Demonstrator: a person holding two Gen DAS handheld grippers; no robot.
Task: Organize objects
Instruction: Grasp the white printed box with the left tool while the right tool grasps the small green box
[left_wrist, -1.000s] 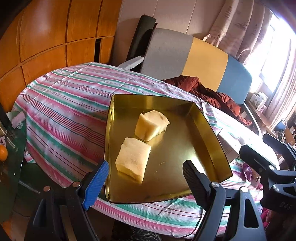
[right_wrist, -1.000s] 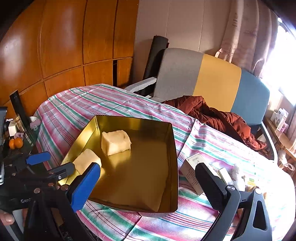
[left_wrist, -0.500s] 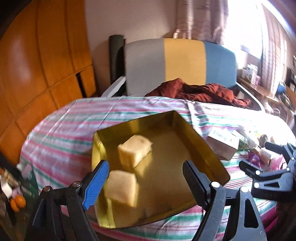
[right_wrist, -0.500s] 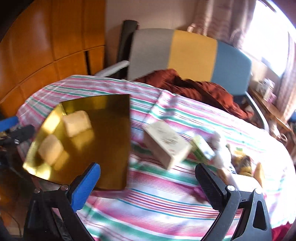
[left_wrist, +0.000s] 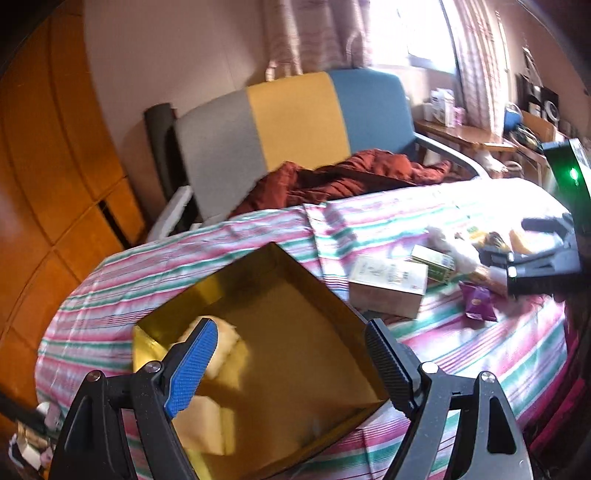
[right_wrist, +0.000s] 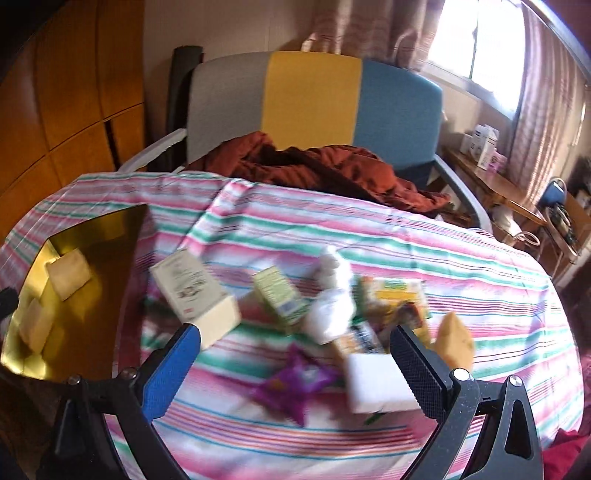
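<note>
A gold tray (left_wrist: 343, 306) (right_wrist: 99, 229) lies on the striped cloth with two pale yellow sponge blocks (right_wrist: 68, 273) (left_wrist: 225, 339) in it. My left gripper (left_wrist: 291, 365) hangs open over the tray's near side, empty. To the tray's right lies a heap: a cream box (right_wrist: 192, 291) (left_wrist: 388, 284), a green box (right_wrist: 280, 299), a white bundle (right_wrist: 332, 295), a purple packet (right_wrist: 295, 384), a white block (right_wrist: 376, 380) and a yellow sponge (right_wrist: 456, 343). My right gripper (right_wrist: 295, 365) is open above the purple packet, holding nothing.
A striped cloth (right_wrist: 406, 240) covers the rounded table. Behind it stands a grey, yellow and blue chair (right_wrist: 314, 99) with a rust-red garment (right_wrist: 314, 166) on it. Wood panelling is at the left; a cluttered side table (right_wrist: 498, 181) sits at the right by the window.
Both views have swung right. The right gripper moved from the tray over to the heap of items. The left gripper stays over the tray, with the tray now lower in its view.
</note>
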